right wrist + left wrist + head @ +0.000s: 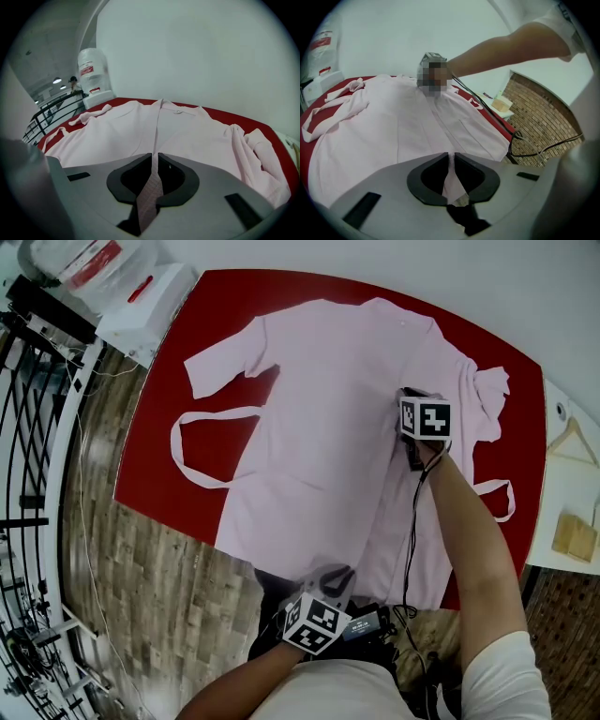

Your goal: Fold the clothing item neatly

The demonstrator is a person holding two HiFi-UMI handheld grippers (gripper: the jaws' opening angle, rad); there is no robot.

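A pale pink robe (pixel 319 427) lies spread flat on the red table (pixel 178 390), collar at the far side, one sleeve out to the left, the other bunched at the right (pixel 487 395). My left gripper (pixel 330 583) is at the near hem, shut on a fold of the pink cloth (pixel 451 180). Over the robe's right half, my right gripper (pixel 412 454) is shut on a strip of the front edge (pixel 151 187). The robe (pixel 178 129) stretches ahead in the right gripper view, and the robe (pixel 393 126) fills the left gripper view.
A pink belt loop (pixel 192 442) lies on the table's left part, another loop (pixel 497 498) at the right edge. A white dispenser (pixel 112 282) stands at the far left. A white side table (pixel 572 493) with a hanger and wood blocks stands at the right. A black railing (pixel 28 474) runs along the left.
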